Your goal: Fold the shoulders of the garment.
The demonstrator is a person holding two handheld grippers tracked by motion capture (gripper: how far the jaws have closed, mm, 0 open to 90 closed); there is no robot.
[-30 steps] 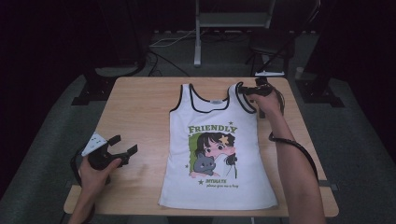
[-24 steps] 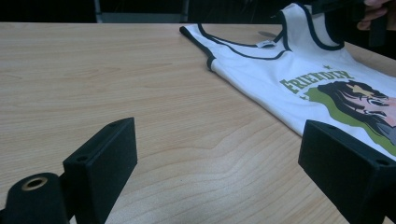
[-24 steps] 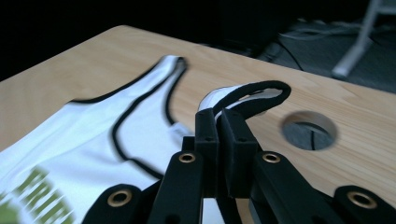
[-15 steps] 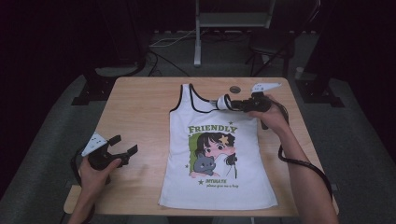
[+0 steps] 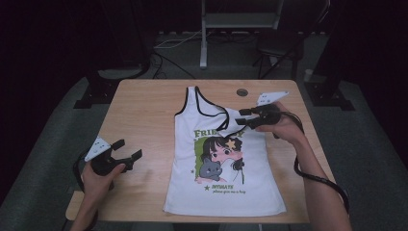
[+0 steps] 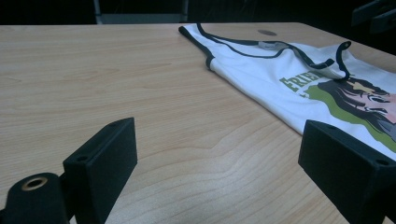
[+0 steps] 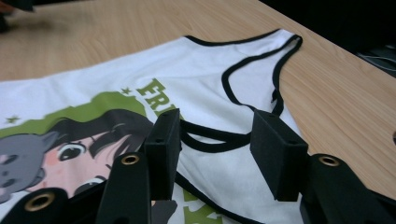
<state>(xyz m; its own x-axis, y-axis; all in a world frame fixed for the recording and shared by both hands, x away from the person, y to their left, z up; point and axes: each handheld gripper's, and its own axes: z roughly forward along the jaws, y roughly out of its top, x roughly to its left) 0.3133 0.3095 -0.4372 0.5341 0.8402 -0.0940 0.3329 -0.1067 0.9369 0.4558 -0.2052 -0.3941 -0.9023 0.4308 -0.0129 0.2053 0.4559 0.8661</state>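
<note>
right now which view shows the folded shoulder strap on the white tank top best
The right gripper view: the black-trimmed folded shoulder strap lies close between its claw's jaws. The high view shows it small; the left gripper view catches it far off.

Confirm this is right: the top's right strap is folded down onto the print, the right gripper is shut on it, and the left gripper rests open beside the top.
Not shut: the right gripper view shows the right gripper open over the folded strap of the top, pads apart. The left gripper is open beside it.
</note>
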